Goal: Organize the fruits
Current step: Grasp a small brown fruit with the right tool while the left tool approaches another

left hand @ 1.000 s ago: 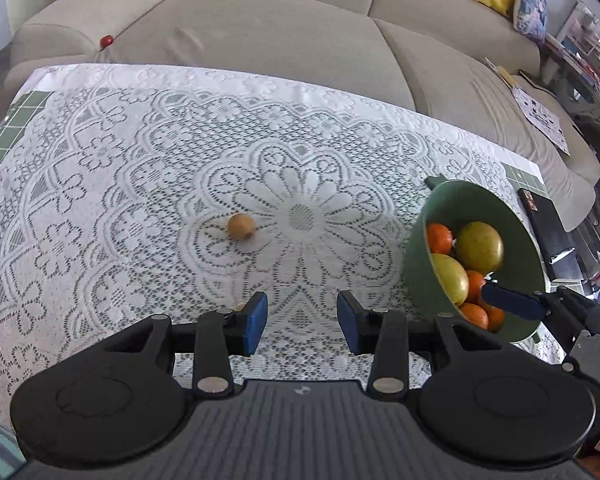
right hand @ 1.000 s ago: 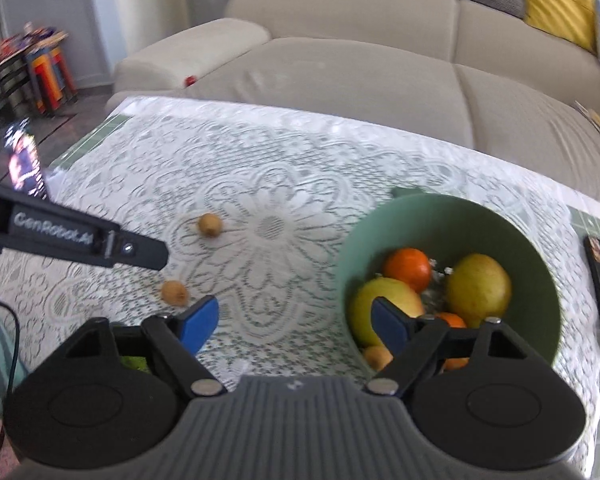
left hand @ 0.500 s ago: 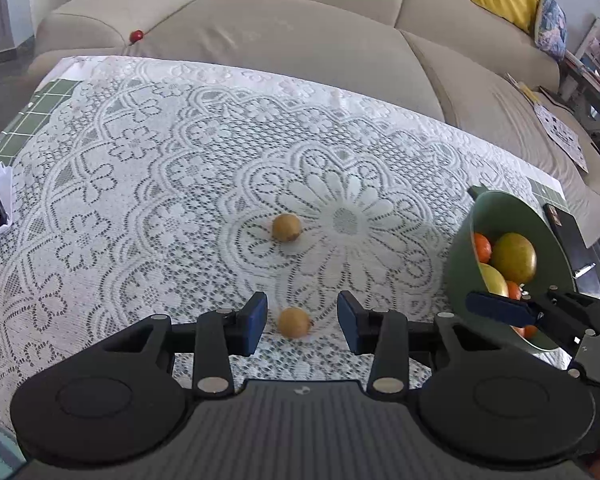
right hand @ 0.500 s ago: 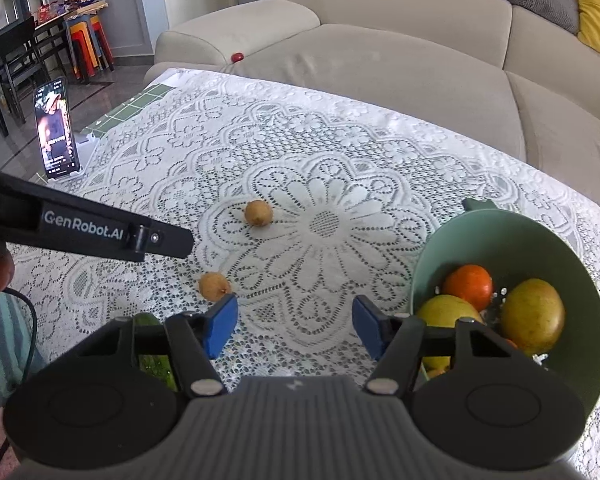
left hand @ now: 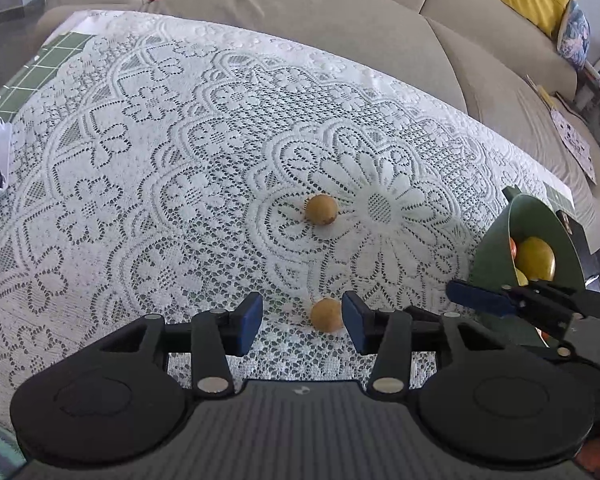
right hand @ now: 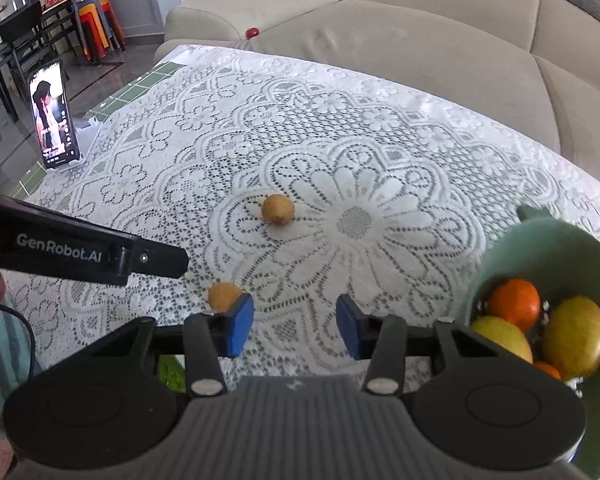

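**Two small fruits still on the lace, both claws over them**

Left wrist view: my left gripper [left hand: 302,322] tilts steeply down at the white lace tablecloth [left hand: 180,160]. Its jaws have just been opening, and the nearer small round tan fruit [left hand: 326,320] sits between them, close against the right pad, not pinched. A second small tan fruit [left hand: 321,209] lies farther out beside the lace's central flower. The green bowl [left hand: 496,248] stands at right, with the right gripper's blue-tipped finger [left hand: 478,302] before it.

Right wrist view: my right gripper [right hand: 295,324] also points down; its jaws have just been closing, with only lace between them. I count two tan fruits, one [right hand: 223,297] just outside the left pad, one [right hand: 277,209] ahead. The bowl [right hand: 500,256] holds at least four fruits: two yellow-green, two orange.
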The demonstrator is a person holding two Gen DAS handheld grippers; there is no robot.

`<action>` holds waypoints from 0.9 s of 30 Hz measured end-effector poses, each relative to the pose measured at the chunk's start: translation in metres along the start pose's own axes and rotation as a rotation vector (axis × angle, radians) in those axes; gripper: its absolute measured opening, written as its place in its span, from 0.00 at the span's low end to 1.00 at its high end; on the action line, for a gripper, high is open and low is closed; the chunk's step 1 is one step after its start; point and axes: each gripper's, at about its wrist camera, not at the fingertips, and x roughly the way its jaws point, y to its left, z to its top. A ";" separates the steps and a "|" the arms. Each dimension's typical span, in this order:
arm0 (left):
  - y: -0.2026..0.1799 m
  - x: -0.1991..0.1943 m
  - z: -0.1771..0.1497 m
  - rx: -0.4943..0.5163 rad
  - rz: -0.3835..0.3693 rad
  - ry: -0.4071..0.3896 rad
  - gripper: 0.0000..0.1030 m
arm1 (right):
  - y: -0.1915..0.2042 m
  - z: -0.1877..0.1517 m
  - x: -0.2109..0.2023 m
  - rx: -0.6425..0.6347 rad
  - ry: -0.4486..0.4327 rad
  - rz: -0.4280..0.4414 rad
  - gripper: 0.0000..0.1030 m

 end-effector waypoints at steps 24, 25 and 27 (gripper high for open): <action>0.023 0.033 0.011 -0.002 0.018 0.092 0.35 | 0.020 0.013 0.060 0.040 0.145 0.189 0.25; 0.023 0.034 0.011 0.001 0.015 0.092 0.35 | 0.021 0.012 0.061 0.038 0.149 0.197 0.23; 0.023 0.035 0.012 0.007 0.010 0.092 0.35 | 0.023 0.012 0.062 0.028 0.143 0.192 0.23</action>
